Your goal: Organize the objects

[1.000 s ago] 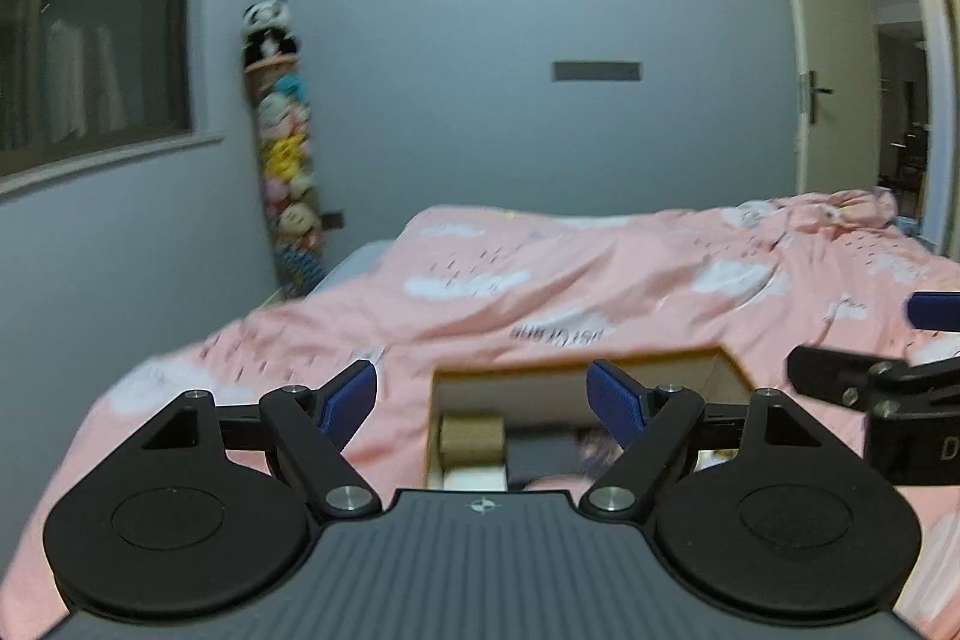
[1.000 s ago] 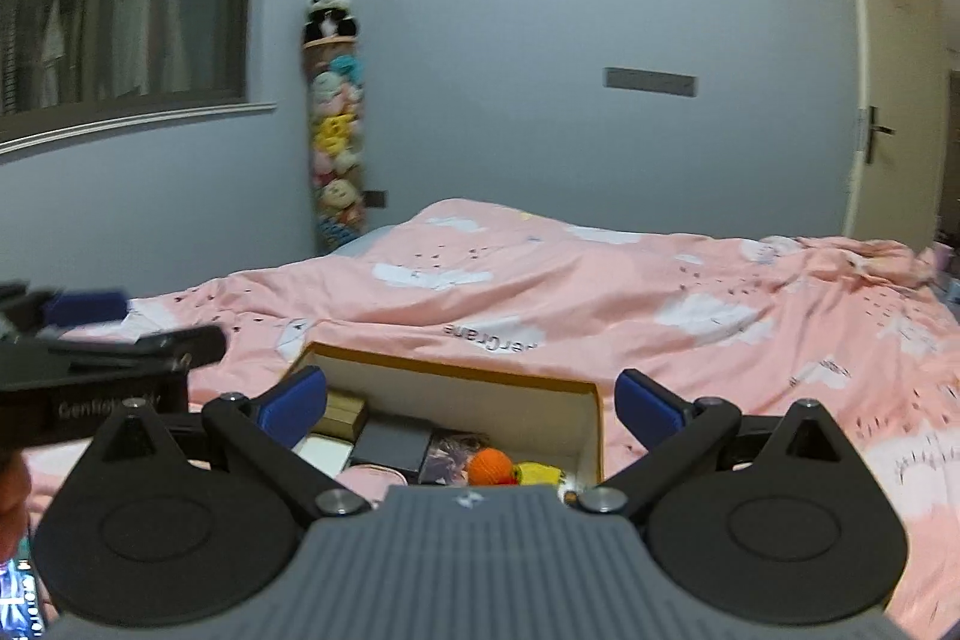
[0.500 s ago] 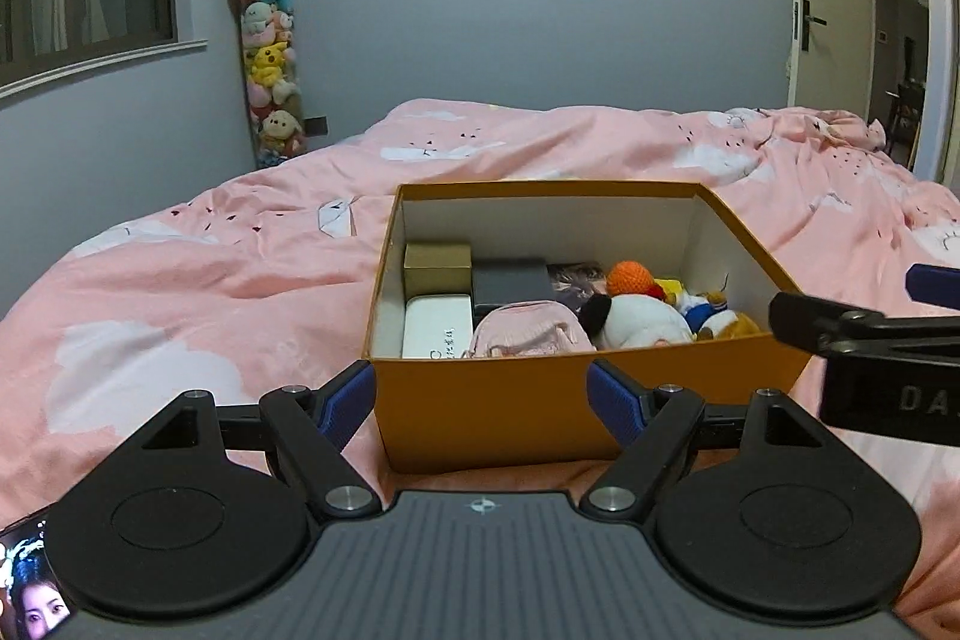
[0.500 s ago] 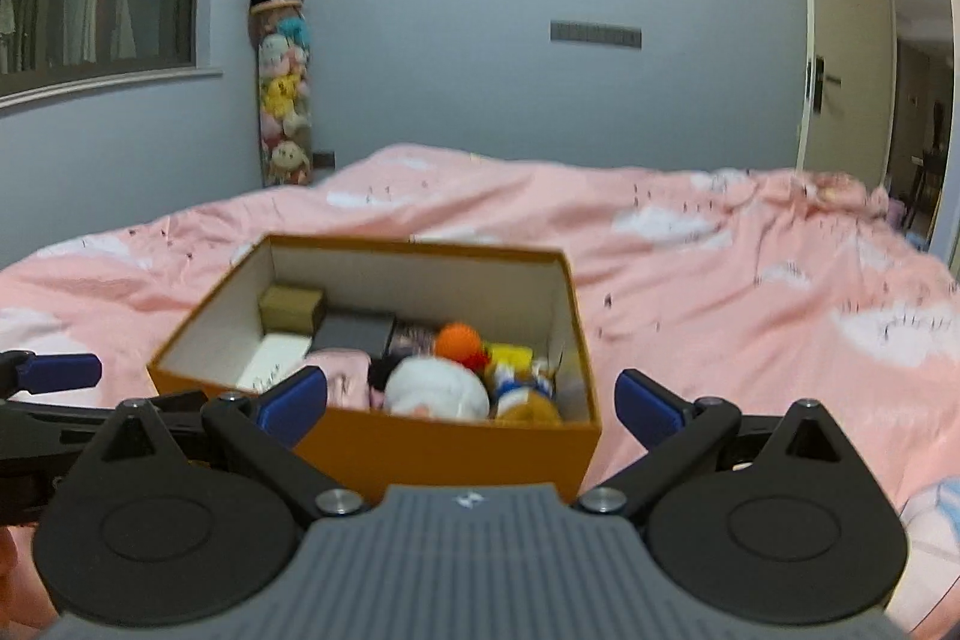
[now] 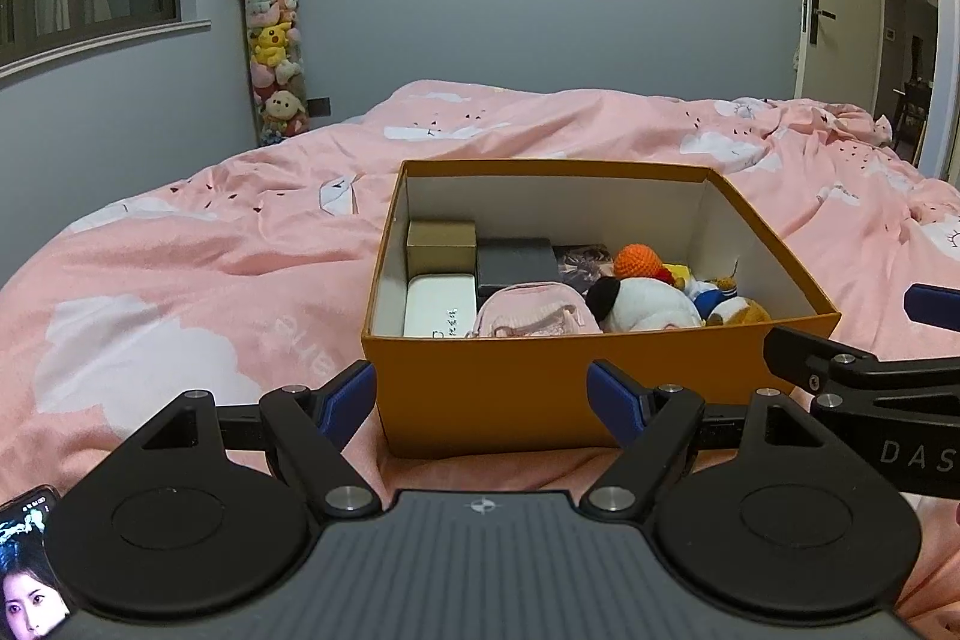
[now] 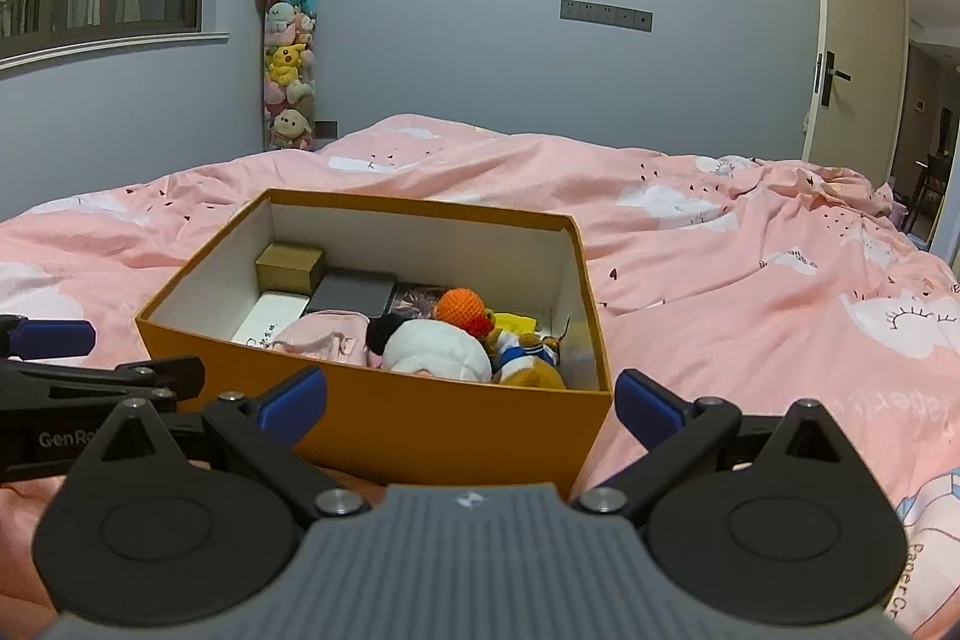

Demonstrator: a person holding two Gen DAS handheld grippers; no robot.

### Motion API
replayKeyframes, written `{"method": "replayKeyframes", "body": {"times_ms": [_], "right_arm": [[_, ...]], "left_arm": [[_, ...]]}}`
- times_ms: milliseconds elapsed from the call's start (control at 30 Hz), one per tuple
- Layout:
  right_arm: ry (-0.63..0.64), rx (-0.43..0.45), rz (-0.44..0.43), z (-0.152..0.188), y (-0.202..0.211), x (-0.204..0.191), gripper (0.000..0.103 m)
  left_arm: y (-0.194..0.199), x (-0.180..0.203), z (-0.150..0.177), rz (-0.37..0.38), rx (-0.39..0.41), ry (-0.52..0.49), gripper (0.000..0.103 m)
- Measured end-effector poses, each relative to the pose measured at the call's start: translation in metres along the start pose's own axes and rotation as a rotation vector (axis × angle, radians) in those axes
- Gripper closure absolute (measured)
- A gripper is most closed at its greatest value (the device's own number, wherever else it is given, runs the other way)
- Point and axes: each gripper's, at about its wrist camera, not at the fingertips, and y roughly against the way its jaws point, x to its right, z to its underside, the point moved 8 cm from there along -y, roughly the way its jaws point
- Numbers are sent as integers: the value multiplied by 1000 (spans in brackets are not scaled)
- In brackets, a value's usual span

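An open orange box [image 5: 498, 394] [image 6: 456, 430] stands on the pink bed. Inside lie a tan small box [image 5: 441, 244], a white case [image 5: 438, 307], a dark grey box [image 5: 516, 262], a pink pouch [image 5: 534, 313], a white plush [image 5: 642, 307] [image 6: 435, 349], an orange knitted ball [image 5: 639, 261] [image 6: 461, 307] and other small toys. My left gripper [image 5: 483, 397] is open and empty, just before the box's near wall. My right gripper [image 6: 471, 400] is open and empty, at the box's near right corner.
The pink duvet [image 5: 180, 280] spreads all around the box. A phone [image 5: 27, 562] lies at the lower left. A tube of plush toys [image 5: 273, 34] stands in the far corner. A door [image 6: 858, 28] is at the right.
Both views dropped from the far wall down onto the box, whose contents now show. Both grippers stayed open and stand slightly higher than half a second ago.
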Motion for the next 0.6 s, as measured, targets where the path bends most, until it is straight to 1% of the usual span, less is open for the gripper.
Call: {"method": "replayKeyframes", "body": {"times_ms": [600], "right_arm": [[-6, -15, -1, 3, -1, -1, 1]], "left_arm": [[3, 1, -1, -3, 7, -11, 10]]}}
